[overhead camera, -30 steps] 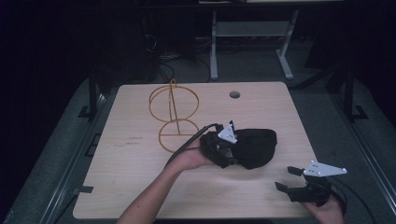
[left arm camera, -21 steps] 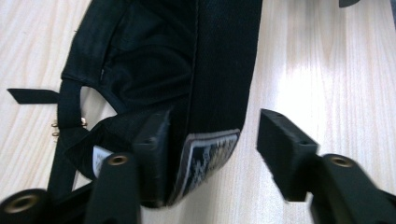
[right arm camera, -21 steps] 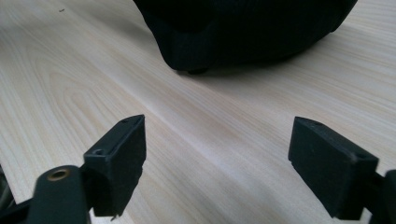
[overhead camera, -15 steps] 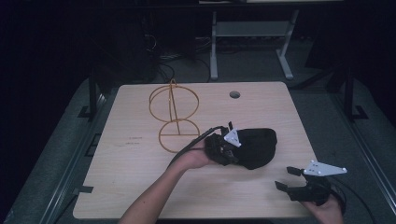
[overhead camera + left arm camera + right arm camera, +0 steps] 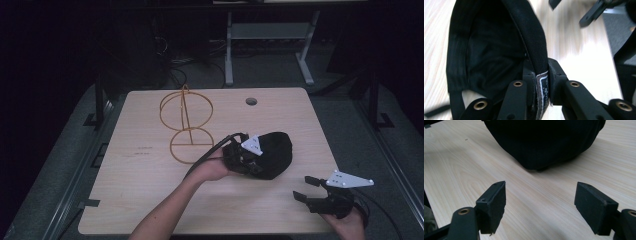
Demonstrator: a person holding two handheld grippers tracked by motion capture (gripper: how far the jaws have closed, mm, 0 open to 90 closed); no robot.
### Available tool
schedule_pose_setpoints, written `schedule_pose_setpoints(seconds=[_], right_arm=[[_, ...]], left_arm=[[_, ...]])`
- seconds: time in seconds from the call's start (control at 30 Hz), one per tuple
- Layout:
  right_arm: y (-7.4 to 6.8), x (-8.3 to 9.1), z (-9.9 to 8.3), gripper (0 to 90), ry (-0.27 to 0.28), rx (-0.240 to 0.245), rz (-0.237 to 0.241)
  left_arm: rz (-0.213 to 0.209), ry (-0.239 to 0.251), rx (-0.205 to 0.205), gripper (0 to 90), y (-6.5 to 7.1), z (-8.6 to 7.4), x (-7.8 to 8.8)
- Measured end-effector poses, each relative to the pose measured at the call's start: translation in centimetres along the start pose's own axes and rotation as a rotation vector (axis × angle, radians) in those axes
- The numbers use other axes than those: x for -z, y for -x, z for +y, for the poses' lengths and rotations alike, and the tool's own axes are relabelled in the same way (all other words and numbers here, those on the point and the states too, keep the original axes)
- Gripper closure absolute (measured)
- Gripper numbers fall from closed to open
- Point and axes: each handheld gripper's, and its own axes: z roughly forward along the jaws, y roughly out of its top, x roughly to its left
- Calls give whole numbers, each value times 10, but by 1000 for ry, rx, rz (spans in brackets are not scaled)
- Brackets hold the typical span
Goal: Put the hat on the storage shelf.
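Note:
A black cap [image 5: 274,151] lies on the wooden table [image 5: 135,195], right of centre. My left gripper [image 5: 246,159] is at the cap's left side. In the left gripper view it [image 5: 541,68] is shut on the cap's [image 5: 494,50] rim, the pads pinching the black band with its pale inner strip. My right gripper [image 5: 305,188] rests near the table's front right corner, pointing left towards the cap. Its [image 5: 541,193] jaws stand open and have just been closing slightly, with nothing between them; the cap [image 5: 544,142] lies a little beyond them.
A golden wire stand [image 5: 187,125] of two rings on a post stands at the back left of the cap. A round cable hole [image 5: 251,101] sits near the table's far edge. Dark floor and a metal frame [image 5: 270,35] lie behind the table.
My left gripper has slid slightly towards the cap and its jaws have closed on the rim. The right gripper has stayed in its place.

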Motion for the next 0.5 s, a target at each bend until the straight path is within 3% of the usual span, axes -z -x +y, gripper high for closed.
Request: schedule_pose_setpoints(seconds=[0.5], right_arm=[[-11, -12, 23, 273, 61, 37, -2]], left_arm=[[-31, 139, 69, 808, -3, 16, 27]])
